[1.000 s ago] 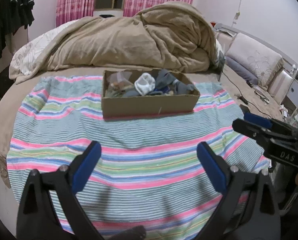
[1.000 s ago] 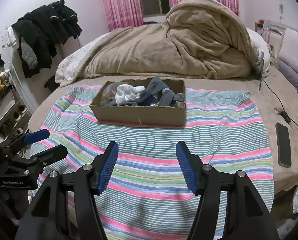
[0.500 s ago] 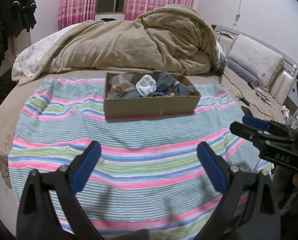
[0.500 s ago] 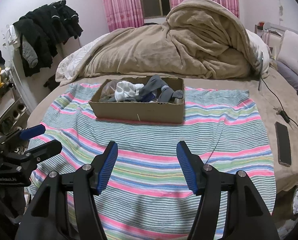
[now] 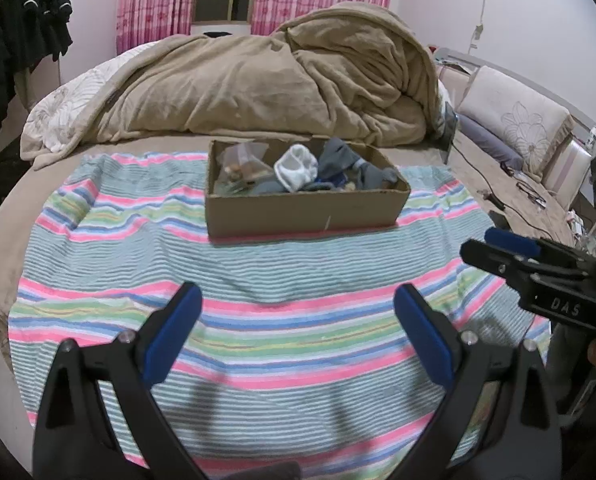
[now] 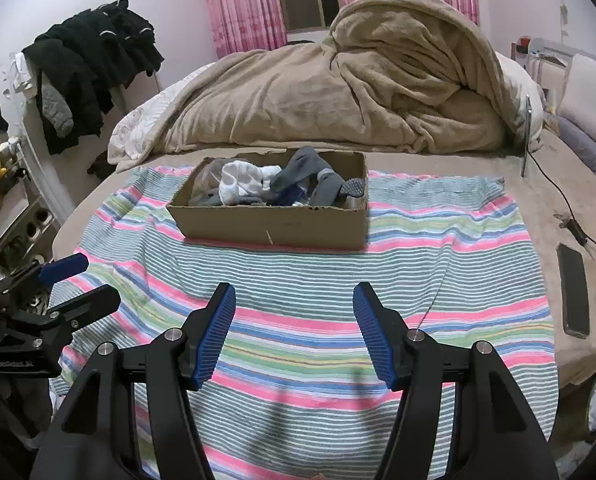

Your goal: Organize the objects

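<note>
A brown cardboard box [image 5: 306, 212] [image 6: 269, 226] stands on a striped towel [image 5: 257, 280] [image 6: 438, 264] spread over a bed. It holds a white sock [image 5: 296, 168] [image 6: 243, 182], grey socks [image 5: 340, 160] [image 6: 310, 172] and a clear bag [image 5: 239, 156]. My left gripper [image 5: 298, 320] is open and empty, above the towel's near half; it also shows in the right wrist view [image 6: 79, 280]. My right gripper [image 6: 293, 320] is open and empty, short of the box; it also shows in the left wrist view [image 5: 494, 246].
A heaped tan blanket [image 5: 277, 84] [image 6: 358, 88] lies behind the box. A phone [image 6: 574, 290] and a charger cable [image 6: 574, 220] lie on the bed to the right. Pillows [image 5: 514, 116] sit at the far right. Dark clothes [image 6: 89, 68] hang on the left.
Both grippers have drawn slightly back and tilted, so the box sits a little farther and lower in view. Both stay open and empty.
</note>
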`<act>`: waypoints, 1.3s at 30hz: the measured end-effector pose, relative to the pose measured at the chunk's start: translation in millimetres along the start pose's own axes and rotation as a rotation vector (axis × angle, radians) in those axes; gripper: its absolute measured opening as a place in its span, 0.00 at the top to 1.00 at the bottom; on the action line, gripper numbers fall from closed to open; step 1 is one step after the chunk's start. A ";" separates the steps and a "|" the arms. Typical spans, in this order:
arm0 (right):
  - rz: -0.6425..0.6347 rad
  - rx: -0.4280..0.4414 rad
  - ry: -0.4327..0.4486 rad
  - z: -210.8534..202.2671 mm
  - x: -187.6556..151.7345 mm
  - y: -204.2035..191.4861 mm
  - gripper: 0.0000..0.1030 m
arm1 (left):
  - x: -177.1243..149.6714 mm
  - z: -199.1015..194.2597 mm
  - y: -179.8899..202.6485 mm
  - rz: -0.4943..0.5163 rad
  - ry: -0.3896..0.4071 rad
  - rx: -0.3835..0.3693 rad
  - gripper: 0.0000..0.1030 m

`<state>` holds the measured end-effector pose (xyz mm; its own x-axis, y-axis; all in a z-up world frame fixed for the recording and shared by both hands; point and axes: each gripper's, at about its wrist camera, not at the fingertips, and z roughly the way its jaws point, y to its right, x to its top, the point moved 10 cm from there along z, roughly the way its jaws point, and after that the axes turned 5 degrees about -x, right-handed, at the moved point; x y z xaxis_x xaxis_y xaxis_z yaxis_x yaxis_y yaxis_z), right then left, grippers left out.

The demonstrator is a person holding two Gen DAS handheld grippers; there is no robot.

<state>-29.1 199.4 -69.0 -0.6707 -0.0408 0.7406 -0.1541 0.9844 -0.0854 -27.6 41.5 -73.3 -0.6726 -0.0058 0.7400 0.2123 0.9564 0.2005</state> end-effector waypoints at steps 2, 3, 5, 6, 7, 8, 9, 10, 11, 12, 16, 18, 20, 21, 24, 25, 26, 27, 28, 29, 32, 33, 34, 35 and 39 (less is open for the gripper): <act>-0.001 -0.002 -0.005 3.7 -0.1 1.0 0.38 | 0.7 2.8 -2.0 -0.004 -0.001 0.000 0.05; 0.000 -0.002 -0.007 5.3 -0.1 1.5 0.38 | 0.8 4.2 -2.9 -0.006 -0.003 0.001 0.05; 0.001 -0.002 -0.013 8.8 -0.3 3.0 0.38 | 1.3 7.5 -4.5 -0.009 -0.007 0.001 0.05; 0.002 -0.002 -0.016 10.5 -0.6 3.4 0.38 | 1.4 9.1 -5.1 -0.009 -0.008 0.001 0.05; 0.002 -0.002 -0.018 12.0 -0.6 3.7 0.38 | 1.4 10.6 -5.5 -0.009 -0.009 0.002 0.05; 0.002 -0.003 -0.021 13.8 -0.6 4.0 0.38 | 1.2 12.0 -6.1 -0.009 -0.011 0.002 0.05; 0.003 -0.002 -0.022 15.1 -0.2 4.2 0.38 | 1.1 13.3 -6.7 -0.010 -0.013 0.003 0.05; 0.003 -0.002 -0.023 16.3 0.1 4.5 0.38 | 0.8 14.6 -7.4 -0.010 -0.015 0.004 0.05; 0.003 -0.001 -0.024 17.6 0.3 4.7 0.38 | 0.6 15.3 -8.3 -0.010 -0.016 0.006 0.05; 0.004 0.000 -0.025 19.3 0.4 4.8 0.38 | 0.4 16.0 -8.8 -0.010 -0.017 0.006 0.05; 0.005 0.003 -0.032 23.9 -0.7 5.3 0.38 | 1.0 18.7 -9.1 -0.009 -0.020 0.007 0.05; 0.006 0.005 -0.034 25.4 -0.7 5.9 0.38 | 0.8 20.0 -8.0 -0.006 -0.022 0.006 0.05; 0.007 0.004 -0.034 25.9 -0.5 6.7 0.38 | 0.3 20.6 -7.3 -0.003 -0.024 0.005 0.05; 0.007 0.005 -0.034 25.8 -0.5 6.6 0.38 | 0.2 21.1 -7.0 -0.002 -0.025 0.004 0.05; 0.005 0.006 -0.033 26.3 -0.3 6.3 0.38 | 0.3 21.2 -6.5 -0.002 -0.025 0.005 0.05; 0.004 0.006 -0.034 25.7 -0.5 6.3 0.38 | 0.4 21.0 -6.5 -0.002 -0.024 0.004 0.05; 0.004 0.007 -0.033 26.0 -0.4 6.2 0.38 | 0.5 21.2 -6.6 -0.002 -0.024 0.004 0.05; 0.004 0.008 -0.034 26.0 -0.6 6.2 0.38 | 0.8 21.1 -6.7 -0.001 -0.023 0.006 0.05; 0.003 0.009 -0.034 26.6 -0.2 6.3 0.38 | 0.9 20.5 -6.9 0.000 -0.022 0.007 0.05; 0.002 0.010 -0.033 27.0 0.3 6.4 0.38 | 1.1 20.1 -6.9 0.000 -0.020 0.008 0.05; 0.002 0.011 -0.030 27.1 2.1 5.8 0.38 | 1.8 18.3 -6.8 0.000 -0.016 0.007 0.05; 0.001 0.011 -0.029 27.1 2.3 5.8 0.38 | 1.7 18.3 -6.5 0.001 -0.015 0.007 0.05; 0.001 0.010 -0.028 27.1 2.5 6.0 0.38 | 1.4 18.5 -6.0 0.003 -0.016 0.006 0.05; 0.001 0.010 -0.029 27.1 2.3 5.8 0.38 | 1.3 18.2 -5.8 0.003 -0.016 0.005 0.05; 0.001 0.011 -0.030 27.0 2.4 5.8 0.38 | 1.4 16.9 -5.9 0.002 -0.013 0.003 0.05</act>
<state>-51.2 200.4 -85.7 -0.6920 -0.0454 0.7204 -0.1614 0.9825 -0.0931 -41.8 40.8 -84.3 -0.6814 -0.0004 0.7319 0.2111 0.9574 0.1971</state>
